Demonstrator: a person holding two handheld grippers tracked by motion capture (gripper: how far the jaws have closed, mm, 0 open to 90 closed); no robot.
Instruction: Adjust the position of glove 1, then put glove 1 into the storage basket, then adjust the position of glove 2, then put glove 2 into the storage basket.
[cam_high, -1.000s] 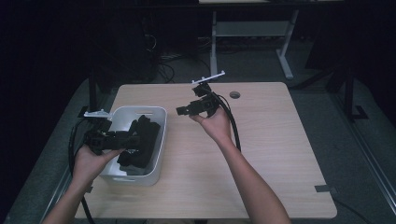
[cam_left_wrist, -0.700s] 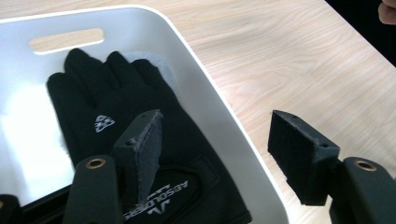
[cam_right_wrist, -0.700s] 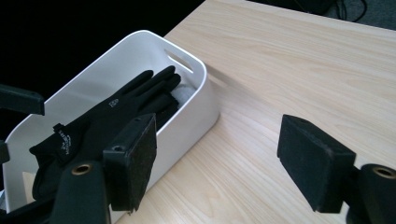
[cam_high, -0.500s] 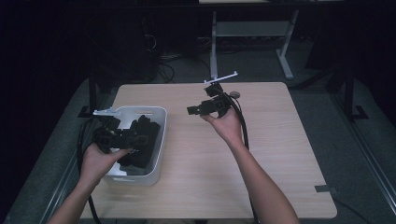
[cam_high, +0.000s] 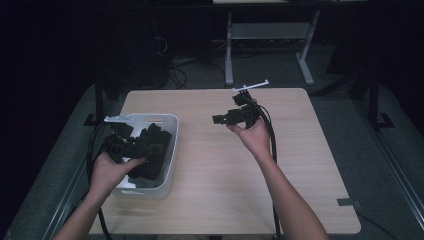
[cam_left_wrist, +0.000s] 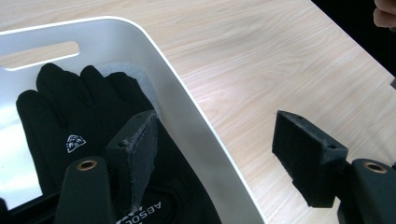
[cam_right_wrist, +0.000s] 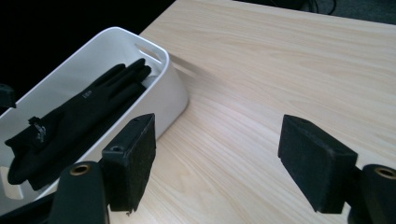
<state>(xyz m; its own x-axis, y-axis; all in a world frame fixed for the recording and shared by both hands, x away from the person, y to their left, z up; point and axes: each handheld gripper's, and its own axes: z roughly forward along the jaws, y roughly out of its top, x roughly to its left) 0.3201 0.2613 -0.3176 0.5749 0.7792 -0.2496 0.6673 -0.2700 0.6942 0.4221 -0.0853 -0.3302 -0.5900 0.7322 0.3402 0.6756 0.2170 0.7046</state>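
While black gloves (cam_left_wrist: 88, 135) are seen lying in the white bin (cam_high: 170, 150) at the frame's lower left, untouched, nothing is held by the wide-spread left gripper (cam_left_wrist: 219, 154) or right gripper (cam_right_wrist: 217, 161), so any handling is judged undone.

- A light wood-grain desk (cam_high: 210, 190) stands on grey floor (cam_high: 380, 150).
- A white bin (cam_high: 167, 150) with slot handles sits at the desk's left edge.
- A black glove (cam_right_wrist: 79, 116) lies inside the bin, fingers toward one handle slot, a small white logo on its back.
- Behind the desk, a white-legged frame (cam_high: 270, 40) and what may be tangled cables (cam_high: 175, 70) stand in the dark.
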